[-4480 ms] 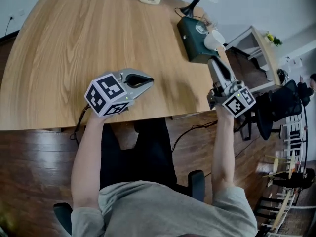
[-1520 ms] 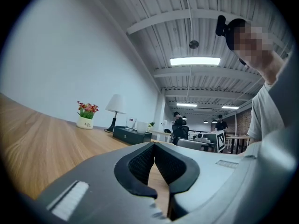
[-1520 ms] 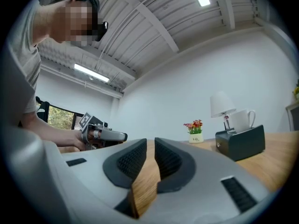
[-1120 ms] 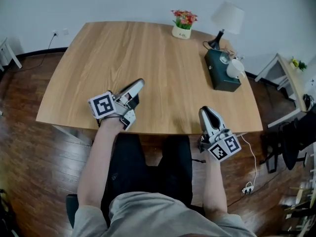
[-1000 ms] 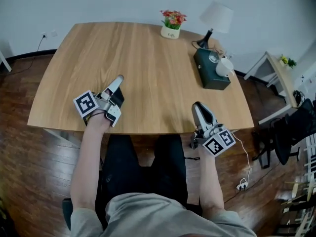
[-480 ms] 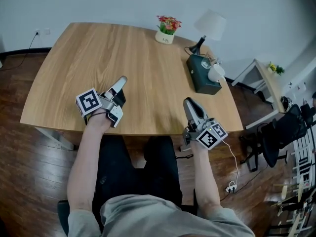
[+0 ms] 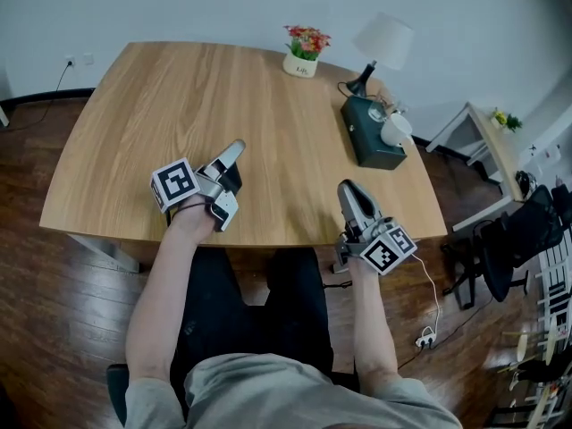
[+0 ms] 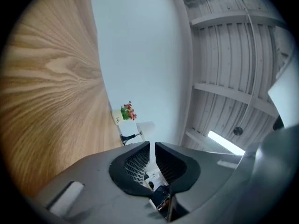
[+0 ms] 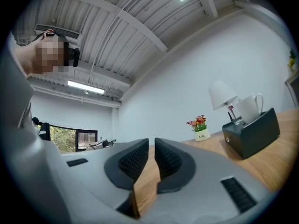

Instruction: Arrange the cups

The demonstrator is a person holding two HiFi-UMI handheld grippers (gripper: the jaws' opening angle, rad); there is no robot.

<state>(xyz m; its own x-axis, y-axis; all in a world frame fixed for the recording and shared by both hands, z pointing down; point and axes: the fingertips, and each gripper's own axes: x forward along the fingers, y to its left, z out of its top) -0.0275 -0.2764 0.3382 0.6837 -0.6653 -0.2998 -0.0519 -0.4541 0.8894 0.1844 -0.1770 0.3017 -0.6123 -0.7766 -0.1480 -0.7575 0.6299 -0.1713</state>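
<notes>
A white cup stands on a dark green box at the table's far right; it also shows in the right gripper view as the cup on the box. My left gripper hovers over the wooden table near its front edge, far from the cup. Its jaws, seen in the left gripper view, are shut with nothing between them. My right gripper sits at the front edge, pointing toward the box. Its jaws have just been closing and hold nothing.
A white lamp and a small flower pot stand at the table's far edge. A white side table and a dark office chair stand to the right on the wooden floor.
My left gripper has shifted a little to the right over the table. My right gripper has stayed at the front edge.
</notes>
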